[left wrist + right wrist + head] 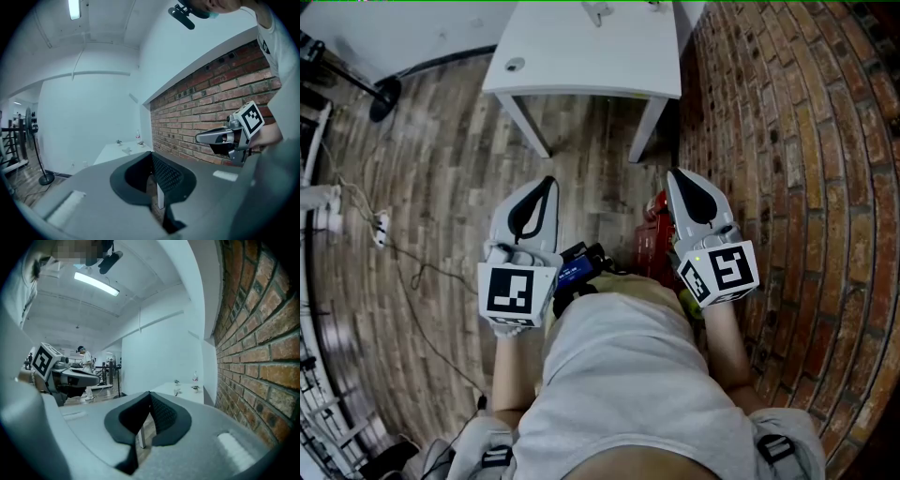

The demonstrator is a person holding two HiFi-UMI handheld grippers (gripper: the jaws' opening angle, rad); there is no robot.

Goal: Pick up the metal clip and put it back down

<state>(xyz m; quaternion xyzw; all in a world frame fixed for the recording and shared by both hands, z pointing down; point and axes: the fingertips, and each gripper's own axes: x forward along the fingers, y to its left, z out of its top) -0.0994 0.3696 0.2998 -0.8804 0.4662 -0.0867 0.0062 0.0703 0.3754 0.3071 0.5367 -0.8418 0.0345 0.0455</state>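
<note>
A white table (581,56) stands ahead of me on the wood floor, beside a brick wall. A small pale object (598,11) near its far edge may be the metal clip; it is too small to tell. In the left gripper view it is a speck (126,150) on the tabletop. My left gripper (548,180) is held level at waist height, well short of the table, jaws shut with nothing in them. My right gripper (673,173) is level beside it, also shut and empty. Each gripper's own view shows its dark pads (164,173) (161,416) closed together.
The brick wall (787,141) runs close along my right. A red object (654,211) sits on the floor at the wall's foot. A stand's round base (384,97) and a power strip (380,228) with cables lie to the left. Small plants and a bottle (195,377) stand on the table.
</note>
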